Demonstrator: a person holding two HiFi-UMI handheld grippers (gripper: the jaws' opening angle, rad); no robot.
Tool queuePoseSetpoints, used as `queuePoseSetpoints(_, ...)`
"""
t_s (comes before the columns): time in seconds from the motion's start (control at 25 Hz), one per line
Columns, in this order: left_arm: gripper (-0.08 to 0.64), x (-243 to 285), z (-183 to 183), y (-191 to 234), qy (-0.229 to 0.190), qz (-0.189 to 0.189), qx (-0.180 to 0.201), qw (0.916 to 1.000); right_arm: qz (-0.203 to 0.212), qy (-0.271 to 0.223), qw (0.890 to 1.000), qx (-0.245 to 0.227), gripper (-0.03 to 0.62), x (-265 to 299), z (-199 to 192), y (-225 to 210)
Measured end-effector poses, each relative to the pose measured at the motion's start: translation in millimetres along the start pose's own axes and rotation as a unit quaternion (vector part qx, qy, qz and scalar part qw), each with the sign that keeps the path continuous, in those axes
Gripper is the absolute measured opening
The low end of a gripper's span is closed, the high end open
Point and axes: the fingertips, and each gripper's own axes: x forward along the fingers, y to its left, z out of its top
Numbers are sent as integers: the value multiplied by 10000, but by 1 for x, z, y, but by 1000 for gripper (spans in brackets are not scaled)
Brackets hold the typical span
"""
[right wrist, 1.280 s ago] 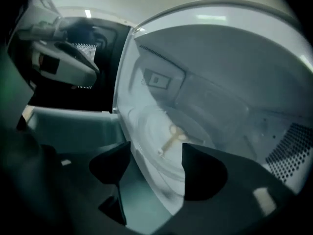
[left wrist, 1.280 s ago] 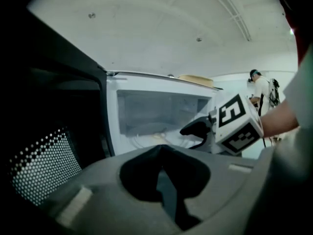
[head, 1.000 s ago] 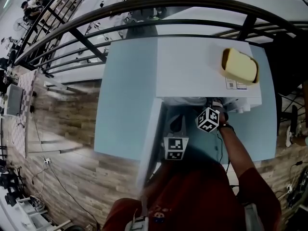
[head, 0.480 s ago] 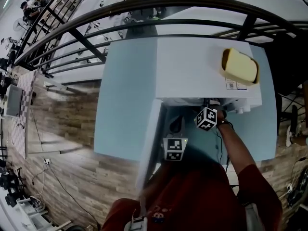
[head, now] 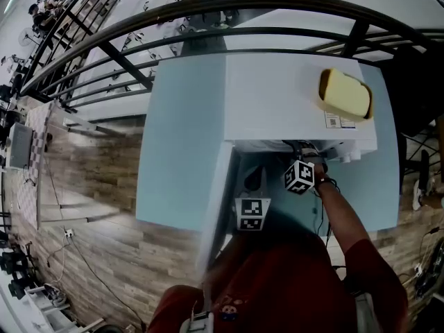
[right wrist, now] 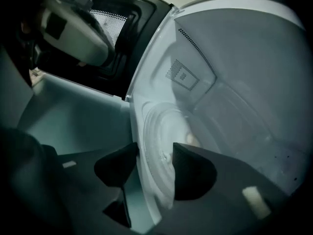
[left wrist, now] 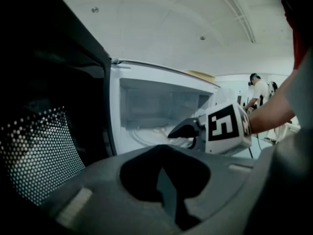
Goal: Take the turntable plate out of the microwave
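Note:
The white microwave [head: 298, 96] stands with its door [head: 215, 207] swung open to the left. The clear glass turntable plate [right wrist: 161, 131] lies on the cavity floor, also visible in the left gripper view [left wrist: 151, 131]. My right gripper [right wrist: 154, 163] reaches into the cavity, one jaw on each side of the plate's near rim. Its jaws are closing, with a gap still showing beside the rim. Its marker cube [head: 300, 177] shows at the cavity mouth. My left gripper [left wrist: 165, 185] hangs shut and empty in front of the open door, cube [head: 253, 214] up.
A yellow sponge-like block [head: 345, 94] lies on the microwave's top right corner. The microwave sits on a pale blue table [head: 180, 151]. The door's dotted window [left wrist: 44, 151] is close on the left. Black railings [head: 125, 61] and wooden floor [head: 90, 207] lie beyond.
The right gripper's marker cube has shifted slightly at the cavity mouth and rolled a little. The left gripper and the door have not moved.

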Motion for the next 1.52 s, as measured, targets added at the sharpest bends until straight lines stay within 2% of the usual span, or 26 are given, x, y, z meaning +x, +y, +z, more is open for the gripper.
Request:
queuePoseSetpoints(0.4, -3, -3, 1, -1, -22, -1, -18, 10000, 540, 156, 9983, -132, 162, -9, 4, 4)
queuePoseSetpoints(0.56, -3, -3, 2, -2, -42, -2, -40, 10000, 777, 190, 9967, -155, 71, -17, 7, 6)
queuePoseSetpoints(0.6, -3, -3, 2, -2, -37, -3, -46, 10000, 750, 221, 9968, -179, 38, -18, 7, 6)
queuePoseSetpoints(0.64, -3, -2, 1, -2, -32, -7, -49, 10000, 707, 269, 9969, -216, 31, -18, 6, 5)
queuePoseSetpoints(0.8, -3, -3, 0, -6, -38, -51, -42, 10000, 400, 442, 9963, -621, 25, -18, 6, 7)
queuePoseSetpoints(0.92, -3, -2, 0, -8, -59, -72, -40, 9999, 140, 479, 9962, -712, 21, -20, 5, 7)
queuePoseSetpoints(1.28, -3, -5, 0, 0, -55, 10, -113, 9999, -124, 390, 9975, -581, 15, -36, 13, 4)
queuePoseSetpoints(1.36, -2, -4, -1, 1, -52, 25, -177, 9998, -145, 270, 9983, -493, -6, -44, 17, 4)
queuePoseSetpoints(1.52, -3, -1, -4, 2, -21, 15, -219, 9998, -207, 283, 9991, -243, -5, -53, 5, 10)
